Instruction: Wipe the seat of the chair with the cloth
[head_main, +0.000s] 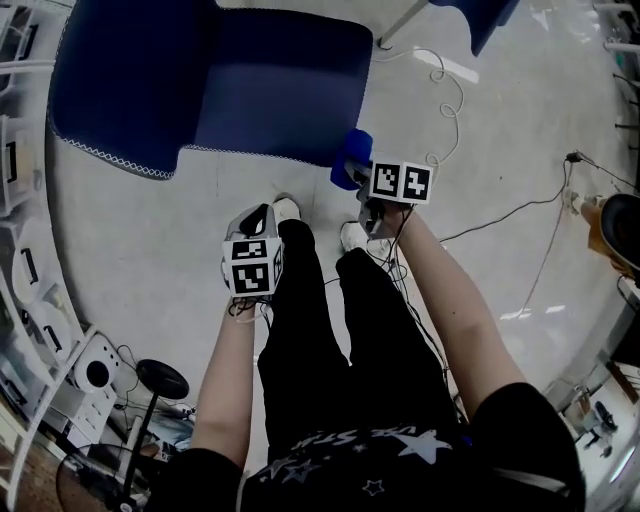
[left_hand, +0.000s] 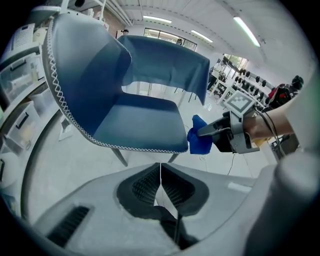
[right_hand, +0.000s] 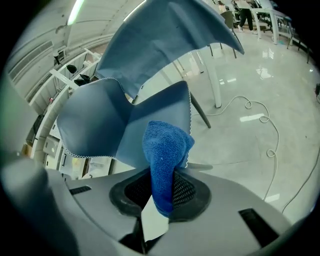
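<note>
The blue cloth (right_hand: 165, 155) is pinched between the fingers of the right gripper (right_hand: 160, 194), which are clenched on its lower end. The rest bunches up past the fingertips. Just beyond the fingers, the cloth is at the front corner of the blue chair's seat (head_main: 270, 80); I cannot tell whether the two touch. The left gripper (left_hand: 160, 186) has its fingers pressed together with nothing between them. It is held back from the seat's front edge, over the pale floor (head_main: 150, 250). A white cable (head_main: 455, 95) loops on the floor to the right of the right fingers.
</note>
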